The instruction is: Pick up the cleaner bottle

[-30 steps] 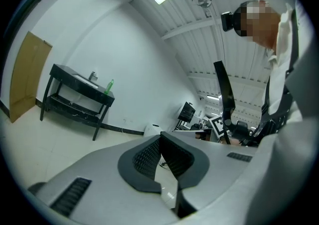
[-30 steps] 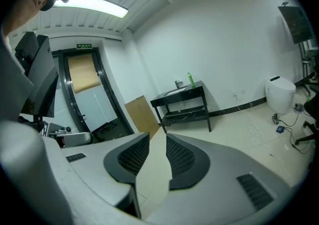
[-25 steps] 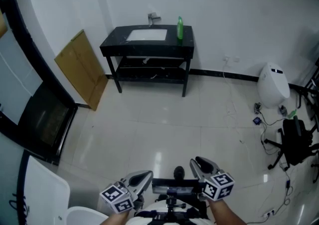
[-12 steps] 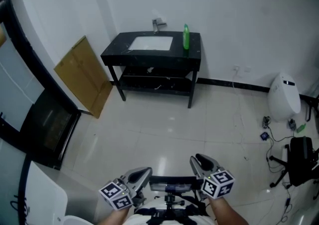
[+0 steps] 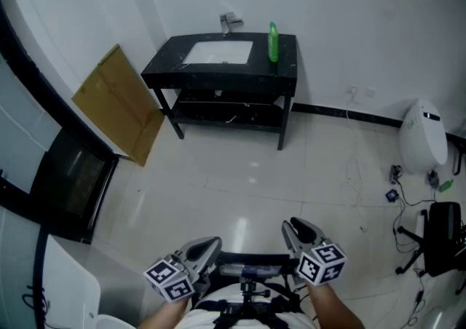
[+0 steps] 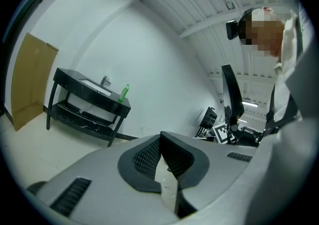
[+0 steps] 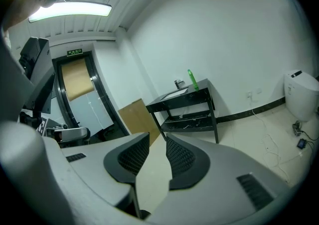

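White walls and pale floor tiles (image 5: 240, 182) framed the scene. The green cleaner bottle (image 5: 273, 41) stood upright at the far end of the room, on the right rear part of a black surface (image 5: 285, 65). It stood just right of the inset white basin (image 5: 218, 52) and near the tap (image 5: 230, 23). A cardboard sheet (image 5: 116, 102) leaned to the left of the stand, and loose cables (image 5: 397, 193) lay on the floor off to the right.

Both tools were low and close to the person's body, well apart from the bottle. The left tongs (image 5: 210, 247) had their pads drawn together on nothing. The right tongs (image 5: 293, 230) were likewise closed and empty.

The step in hand looked like the approach, with the pick itself not yet begun. A straight walk down the open middle of the floor would probably keep clear of the cables and the cardboard. Since the bottle sat on the right side, the right tongs seemed the natural choice. They would have to be opened wide before reaching it, not at the last instant. The bottle was tall and narrow, so a nudge near its neck would likely topple it. A level grip around the middle of its body, then a straight lift, seemed safest.
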A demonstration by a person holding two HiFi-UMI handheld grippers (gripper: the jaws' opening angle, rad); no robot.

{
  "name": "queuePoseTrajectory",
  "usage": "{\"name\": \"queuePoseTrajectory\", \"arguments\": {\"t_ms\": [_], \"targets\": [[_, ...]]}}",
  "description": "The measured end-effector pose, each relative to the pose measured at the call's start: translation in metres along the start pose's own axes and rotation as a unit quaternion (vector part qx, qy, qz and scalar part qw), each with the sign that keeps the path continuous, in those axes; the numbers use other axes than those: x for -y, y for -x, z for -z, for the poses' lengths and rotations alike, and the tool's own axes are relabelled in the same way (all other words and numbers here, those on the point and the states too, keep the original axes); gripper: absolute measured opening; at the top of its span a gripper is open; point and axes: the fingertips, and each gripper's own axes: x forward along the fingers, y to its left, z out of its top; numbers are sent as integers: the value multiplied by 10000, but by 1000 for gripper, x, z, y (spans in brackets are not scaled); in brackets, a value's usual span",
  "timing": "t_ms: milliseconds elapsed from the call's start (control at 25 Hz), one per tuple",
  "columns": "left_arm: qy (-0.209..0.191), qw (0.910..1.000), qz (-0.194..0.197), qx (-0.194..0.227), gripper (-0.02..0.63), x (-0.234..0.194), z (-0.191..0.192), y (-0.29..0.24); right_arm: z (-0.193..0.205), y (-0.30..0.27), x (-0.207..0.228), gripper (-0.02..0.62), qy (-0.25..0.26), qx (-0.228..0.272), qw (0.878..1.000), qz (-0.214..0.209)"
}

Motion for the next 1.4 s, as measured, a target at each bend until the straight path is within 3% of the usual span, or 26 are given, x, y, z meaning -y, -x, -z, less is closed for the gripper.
{"name": "queuePoseTrajectory", "arguments": {"t_ms": [280,760,1080,1400], "targets": [[84,9998,83,-152,0,-47,-17,-27,-21,-41,9,98,-4,7,9998,193],[9,9968,716,-359,0,-163,-100,-65,-93,-162,-6,98,-27,162,9979,625],[112,9944,912,-514,0,-237,-131,-73,-118,-233,-13,98,-48,299,9958,859],[260,9937,940,-544,0,-276,-148,-87,-133,-266,-5,98,-103,262,9942,1033]]}}
